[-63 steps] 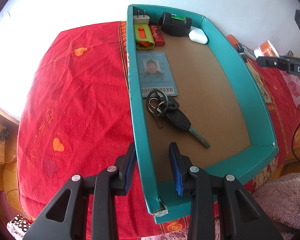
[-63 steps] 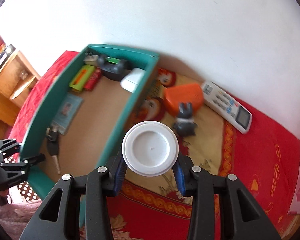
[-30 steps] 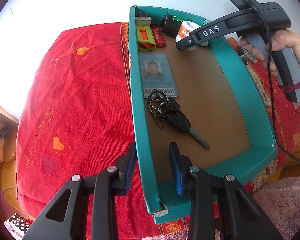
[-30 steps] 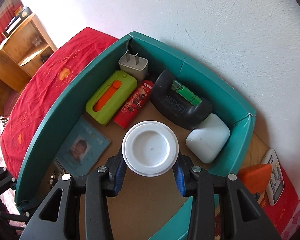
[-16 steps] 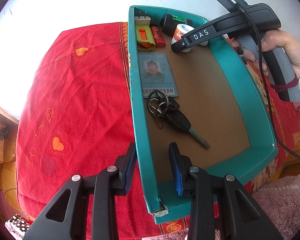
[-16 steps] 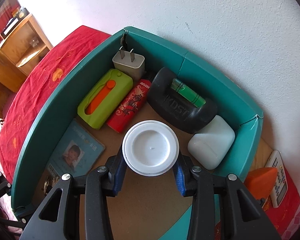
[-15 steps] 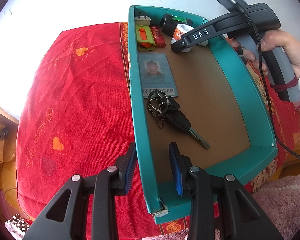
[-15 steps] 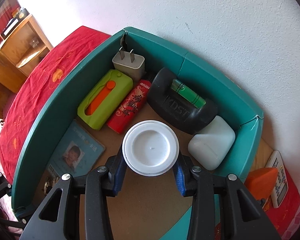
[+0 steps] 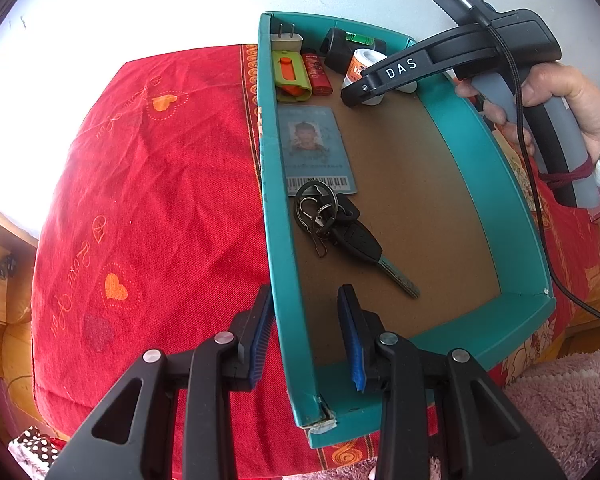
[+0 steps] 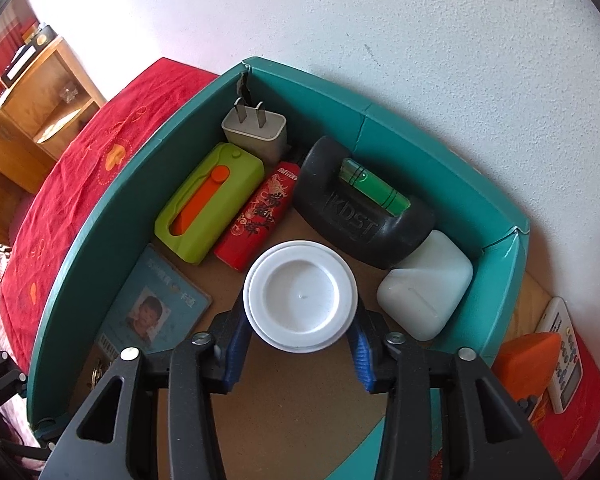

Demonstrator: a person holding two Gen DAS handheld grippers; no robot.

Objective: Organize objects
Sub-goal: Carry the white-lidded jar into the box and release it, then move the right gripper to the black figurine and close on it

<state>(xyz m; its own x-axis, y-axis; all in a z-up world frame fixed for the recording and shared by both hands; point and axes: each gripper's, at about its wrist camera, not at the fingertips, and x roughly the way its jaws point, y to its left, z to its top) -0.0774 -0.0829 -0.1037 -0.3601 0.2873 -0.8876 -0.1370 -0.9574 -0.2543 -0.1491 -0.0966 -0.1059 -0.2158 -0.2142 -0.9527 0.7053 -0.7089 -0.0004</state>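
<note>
A teal box (image 9: 480, 152) lies on a red cloth (image 9: 160, 200). My left gripper (image 9: 306, 304) straddles its near left wall, one pad outside and one inside, shut on that wall. A small jar with a white lid (image 10: 300, 304) and an orange label (image 9: 358, 68) stands on the box floor at the far end. My right gripper (image 10: 300, 320) points down around it. Its jaws are opening, and the blue pads stand just off the jar's sides. A person's hand (image 9: 560, 96) holds that gripper.
In the box lie keys (image 9: 340, 228), an ID card (image 9: 316, 148), a green cutter (image 10: 208, 204), a red lighter (image 10: 260, 216), a white plug (image 10: 256, 130), a black case (image 10: 360, 216) and a white case (image 10: 424, 296). An orange object (image 10: 528, 360) and a remote (image 10: 564, 352) lie outside.
The right gripper carried the jar from outside the box to its far end and sank a little. Its pads now stand slightly wider. The left gripper has not moved.
</note>
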